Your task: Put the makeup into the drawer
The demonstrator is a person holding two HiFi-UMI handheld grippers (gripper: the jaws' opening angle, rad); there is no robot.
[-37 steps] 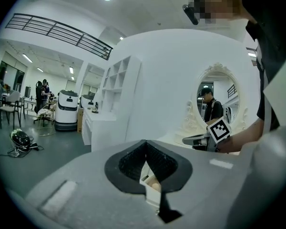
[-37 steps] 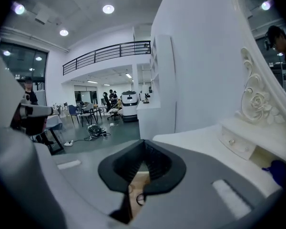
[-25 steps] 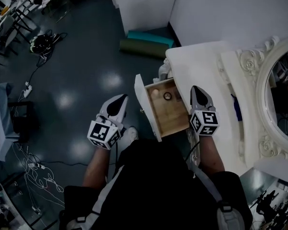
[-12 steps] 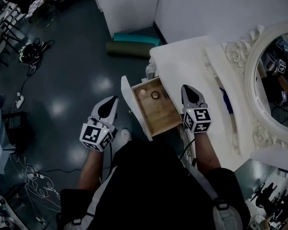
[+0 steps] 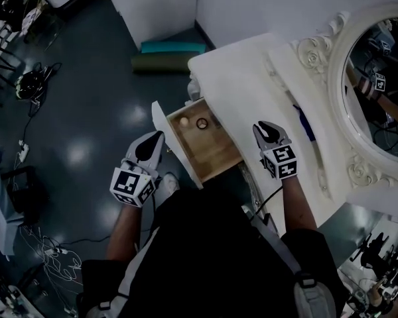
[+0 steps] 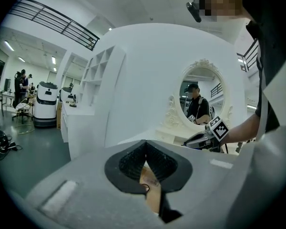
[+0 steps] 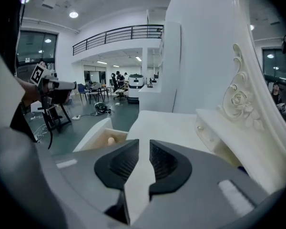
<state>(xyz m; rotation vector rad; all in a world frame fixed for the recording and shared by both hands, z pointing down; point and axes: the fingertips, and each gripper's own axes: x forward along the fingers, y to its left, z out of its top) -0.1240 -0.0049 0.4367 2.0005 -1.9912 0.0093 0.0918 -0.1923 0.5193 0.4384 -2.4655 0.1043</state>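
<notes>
Right tool (image 7: 144, 149) first: its jaws stand a little apart, having just been opening, and nothing is between them; beyond them its own view shows only the bare white worktop (image 5: 233, 71) of the dressing table. It hovers over the worktop's near edge, just beside the open drawer (image 5: 215, 154), pointing towards the mirror (image 5: 378, 71). Left tool (image 6: 146, 151) has its jaws together on nothing and hangs at the drawer's other side, over the floor (image 5: 86, 111). At the drawer's far end lie a small pale round thing (image 5: 184, 120) and a dark ring (image 5: 202, 123) (whether these are makeup I cannot tell). A slim blue thing (image 5: 304, 121) lies on the worktop by the foot of the mirror frame, near the right tool on its mirror side. I take it for the makeup left to fetch, though it is too small to be sure. The risks, as I judge them, are three. The jaws are parted only narrowly, so they may ride over the blue thing and shove it along the frame instead of taking it. A slim thing pinched off-centre could swing and slip out on the way across. The drawer also juts out between the two tools, so a careless pass could knock it or drop the piece onto the floor.
</notes>
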